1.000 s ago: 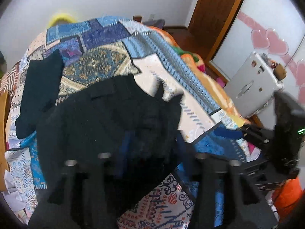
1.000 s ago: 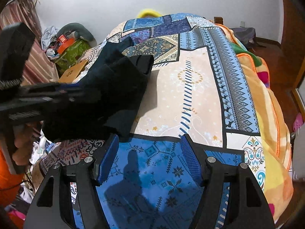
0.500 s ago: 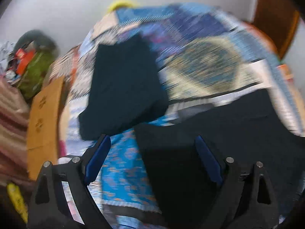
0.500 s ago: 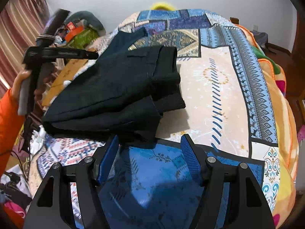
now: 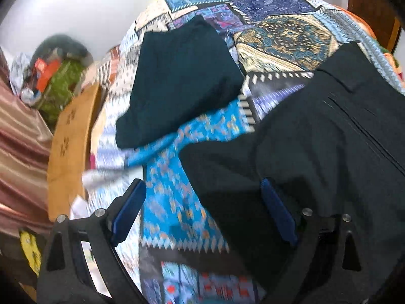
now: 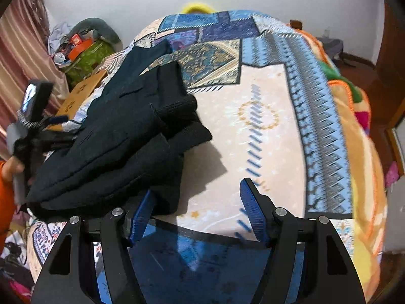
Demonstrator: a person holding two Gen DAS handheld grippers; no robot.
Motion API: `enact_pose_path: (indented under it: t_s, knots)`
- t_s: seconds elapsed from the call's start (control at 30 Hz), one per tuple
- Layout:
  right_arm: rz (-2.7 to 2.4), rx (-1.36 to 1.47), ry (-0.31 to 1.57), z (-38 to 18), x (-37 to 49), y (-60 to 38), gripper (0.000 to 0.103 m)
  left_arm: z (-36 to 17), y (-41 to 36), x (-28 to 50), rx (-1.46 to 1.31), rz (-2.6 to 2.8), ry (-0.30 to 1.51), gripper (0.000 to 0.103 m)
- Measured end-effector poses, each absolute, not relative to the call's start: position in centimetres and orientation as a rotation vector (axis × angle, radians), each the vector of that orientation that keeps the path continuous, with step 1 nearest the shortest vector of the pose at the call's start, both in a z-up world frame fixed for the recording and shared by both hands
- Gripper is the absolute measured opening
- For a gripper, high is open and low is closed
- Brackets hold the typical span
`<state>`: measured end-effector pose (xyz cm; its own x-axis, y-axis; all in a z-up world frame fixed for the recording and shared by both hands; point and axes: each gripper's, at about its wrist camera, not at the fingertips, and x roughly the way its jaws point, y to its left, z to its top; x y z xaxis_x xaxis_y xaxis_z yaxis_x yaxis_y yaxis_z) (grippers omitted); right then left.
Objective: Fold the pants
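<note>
Fold largely made, release just done: black pants point(image 6: 108, 136) lying in a thick, layered bundle on the patterned bed cover point(image 6: 265, 116), toward its left side, waistband end toward the far wall. Looks like the stage between one fold and the next, or the final tidy-up.

Left tool point(image 5: 202, 211) spread wide, jaws no longer widening by any visible amount, nothing clamped; one blue pad over the bare blue cover, the other hanging over the near edge of the pants, cloth between the jaws but not pressed. Right tool point(image 6: 197, 215) roughly half open, empty, hovering above the cover just beside the bundle's near corner, left pad close to the fabric, contact not clear.

Next move, by judgement: either one more fold to halve the bundle, or a squaring of the loose corners. Calls for a low approach at an edge, a pinch through all layers at once so the stack does not slide apart, and both tools moving together.

Pants: dark, matte, heavy-looking weave; belt loop and pocket seam visible on the top layer in the left wrist view; edges uneven, lower layers sticking out past the upper ones at the right side. Second dark garment point(image 5: 177, 76), already flat and folded, lying farther up the bed, apart from the pants.
</note>
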<state>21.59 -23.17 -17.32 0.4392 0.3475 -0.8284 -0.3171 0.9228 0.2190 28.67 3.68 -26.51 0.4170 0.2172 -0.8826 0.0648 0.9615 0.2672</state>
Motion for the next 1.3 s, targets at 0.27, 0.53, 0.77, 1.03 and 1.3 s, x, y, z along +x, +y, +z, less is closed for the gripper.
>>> enact_pose_path:
  t_s: [0.27, 0.53, 0.77, 1.03, 1.3]
  knots:
    - [0.424, 0.081, 0.959, -13.5, 19.0, -24.5, 0.063, -24.5, 1.9, 22.5, 0.199, 0.019, 1.146, 0.093]
    - [0.504, 0.083, 0.908, -11.4, 15.8, -22.4, 0.063, -24.0, -1.8, 20.3, 0.101, -0.078, 1.172, 0.093]
    - [0.503, 0.074, 0.964, -14.2, 14.9, -21.5, 0.063, -21.9, -3.2, 18.8, 0.176, -0.157, 1.049, 0.093]
    - [0.533, 0.081, 0.975, -16.2, 15.3, -23.1, 0.063, -24.0, 2.9, 21.3, 0.121, -0.035, 1.091, 0.095]
    - [0.453, 0.018, 0.985, -17.5, 17.3, -25.1, 0.062, -23.9, 3.9, 20.6, 0.113, -0.040, 1.063, 0.098]
